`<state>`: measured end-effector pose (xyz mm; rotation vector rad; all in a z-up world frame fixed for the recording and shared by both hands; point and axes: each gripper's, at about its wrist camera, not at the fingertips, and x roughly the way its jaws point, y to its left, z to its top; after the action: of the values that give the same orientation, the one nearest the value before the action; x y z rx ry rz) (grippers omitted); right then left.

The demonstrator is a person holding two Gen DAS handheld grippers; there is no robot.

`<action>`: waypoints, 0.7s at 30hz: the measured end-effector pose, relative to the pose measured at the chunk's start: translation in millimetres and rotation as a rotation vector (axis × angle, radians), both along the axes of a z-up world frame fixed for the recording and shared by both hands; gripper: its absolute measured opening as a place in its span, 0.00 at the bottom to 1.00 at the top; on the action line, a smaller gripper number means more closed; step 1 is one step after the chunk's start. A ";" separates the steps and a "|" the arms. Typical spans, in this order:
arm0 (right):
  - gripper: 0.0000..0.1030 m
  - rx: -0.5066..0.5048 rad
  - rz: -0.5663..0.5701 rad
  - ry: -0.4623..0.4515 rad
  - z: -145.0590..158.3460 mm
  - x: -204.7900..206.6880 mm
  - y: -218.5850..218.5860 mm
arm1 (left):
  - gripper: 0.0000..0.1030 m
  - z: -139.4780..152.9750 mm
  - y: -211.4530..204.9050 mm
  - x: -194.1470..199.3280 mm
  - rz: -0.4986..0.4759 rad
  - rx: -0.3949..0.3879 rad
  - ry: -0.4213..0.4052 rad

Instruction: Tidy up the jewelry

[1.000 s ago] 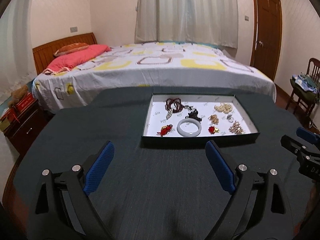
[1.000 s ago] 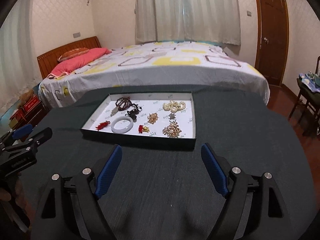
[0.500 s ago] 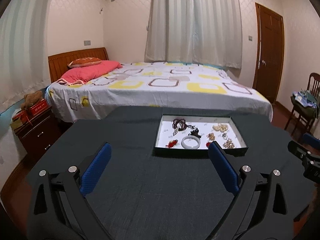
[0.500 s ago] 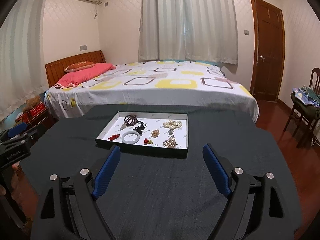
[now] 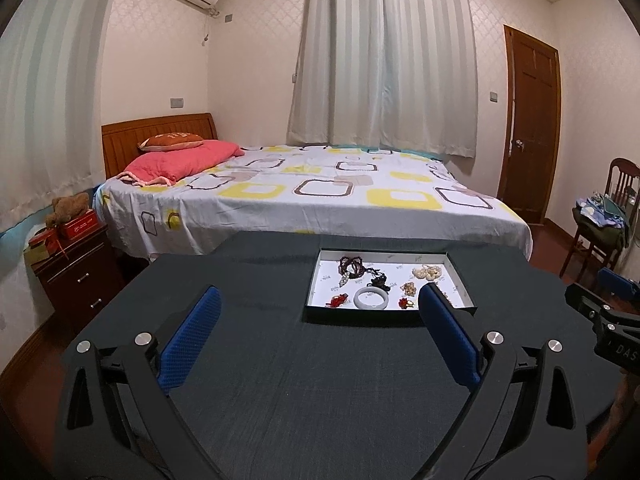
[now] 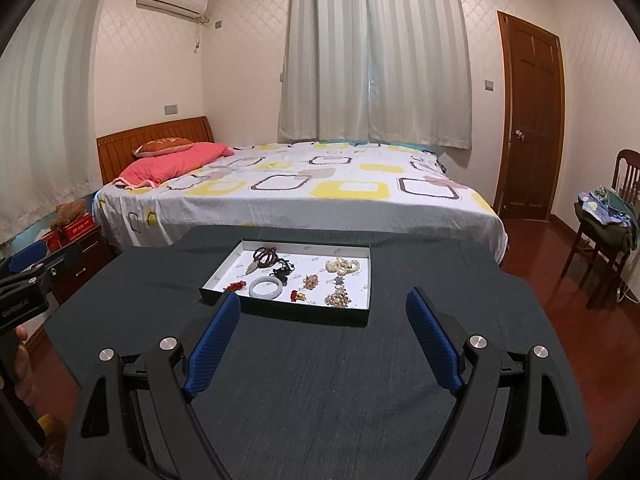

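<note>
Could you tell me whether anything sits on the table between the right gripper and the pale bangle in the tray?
Only the tray's low near wall. The dark tablecloth between the right gripper and the pale bangle is bare; its jaws are open.

Bed (image 5: 320, 192) with patterned sheet stood centre; pink pillow (image 5: 180, 162) lay at its headboard end; curtains (image 5: 384, 60) hung behind it; nightstand (image 5: 72, 264) stood at its left; door (image 5: 530, 120) and chair (image 5: 604, 216) stood to its right.
</note>
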<state>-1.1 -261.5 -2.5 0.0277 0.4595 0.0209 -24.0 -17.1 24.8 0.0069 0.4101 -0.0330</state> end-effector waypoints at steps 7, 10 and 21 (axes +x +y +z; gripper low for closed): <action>0.80 -0.003 0.000 -0.015 3.1 -2.7 0.7 | 0.94 0.9 3.3 -4.1 0.003 -0.009 -0.005; 0.80 -0.003 0.001 -0.013 1.7 -1.8 1.5 | 0.94 1.1 4.0 -4.4 0.003 -0.009 -0.005; 0.80 -0.003 0.001 -0.012 1.2 -3.1 2.4 | 0.94 0.7 3.5 -4.8 0.006 -0.012 0.000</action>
<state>-4.2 -259.1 -1.3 0.0241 0.4475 0.0213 -28.8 -13.6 25.5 -0.0058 0.4102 -0.0293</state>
